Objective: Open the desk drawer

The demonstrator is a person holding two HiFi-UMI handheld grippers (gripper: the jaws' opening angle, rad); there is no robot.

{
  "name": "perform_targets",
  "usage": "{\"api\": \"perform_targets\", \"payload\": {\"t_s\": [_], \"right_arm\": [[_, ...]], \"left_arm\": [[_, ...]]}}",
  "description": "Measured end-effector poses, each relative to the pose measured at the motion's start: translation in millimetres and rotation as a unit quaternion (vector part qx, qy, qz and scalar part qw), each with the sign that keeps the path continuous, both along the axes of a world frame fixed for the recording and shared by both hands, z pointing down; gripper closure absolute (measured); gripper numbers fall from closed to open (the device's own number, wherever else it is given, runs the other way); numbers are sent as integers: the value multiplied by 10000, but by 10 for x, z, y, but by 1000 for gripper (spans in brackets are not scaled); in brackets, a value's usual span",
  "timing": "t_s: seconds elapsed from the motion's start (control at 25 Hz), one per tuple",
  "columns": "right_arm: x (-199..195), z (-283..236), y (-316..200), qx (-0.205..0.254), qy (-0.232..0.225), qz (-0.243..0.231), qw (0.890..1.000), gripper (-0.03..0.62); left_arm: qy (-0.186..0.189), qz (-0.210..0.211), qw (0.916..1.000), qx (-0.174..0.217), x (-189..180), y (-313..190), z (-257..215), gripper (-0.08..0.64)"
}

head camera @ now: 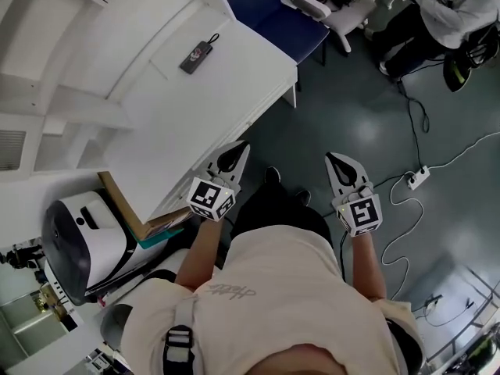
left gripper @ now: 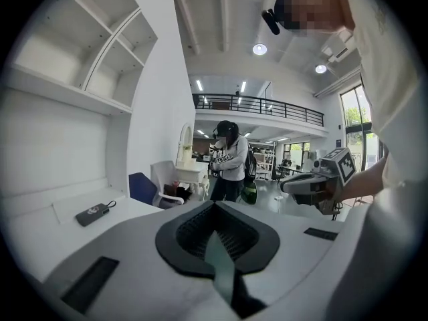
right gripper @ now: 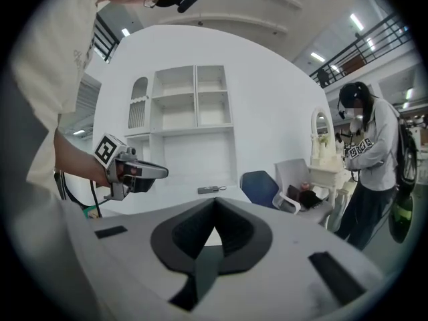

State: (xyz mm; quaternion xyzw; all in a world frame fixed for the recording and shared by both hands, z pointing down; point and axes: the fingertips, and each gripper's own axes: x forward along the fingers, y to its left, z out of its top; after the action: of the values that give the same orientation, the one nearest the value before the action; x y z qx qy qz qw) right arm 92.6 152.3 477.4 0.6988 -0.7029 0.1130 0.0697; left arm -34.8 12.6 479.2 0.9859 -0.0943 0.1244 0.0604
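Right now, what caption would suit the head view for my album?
Seen from above, a person holds the left gripper and right gripper, both shut and empty, beside a white desk.

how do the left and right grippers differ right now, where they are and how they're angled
The left gripper sits by the white desk's front edge. The right gripper hangs over the grey floor, apart from the desk. In the head view the left gripper's tip leans rightward and the right gripper's leans leftward. Both are shut with nothing between the jaws, and both point forward.
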Motion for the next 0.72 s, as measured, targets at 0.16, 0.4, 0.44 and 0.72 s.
{"api": "perform_targets", "payload": {"t_s": [0.16,0.4,0.44,0.72], "right_arm": [[71,37,-107,-67,-34,6,10000,595],[257,-118,-350,-73,-143,116,9998,595],[281,-127,-421,-101,-104,86,9999,595],[298,-157,-1048,-151,41,-200,9997,595]], "left_arm": [[-157,200,9997,71,99,-171,151,555],[-181,19,9997,149,236,-629,179,555],[-168,11,9997,156,284,-713,175,555],[189,-65,9997,133,521,-1205,80,555]]}}
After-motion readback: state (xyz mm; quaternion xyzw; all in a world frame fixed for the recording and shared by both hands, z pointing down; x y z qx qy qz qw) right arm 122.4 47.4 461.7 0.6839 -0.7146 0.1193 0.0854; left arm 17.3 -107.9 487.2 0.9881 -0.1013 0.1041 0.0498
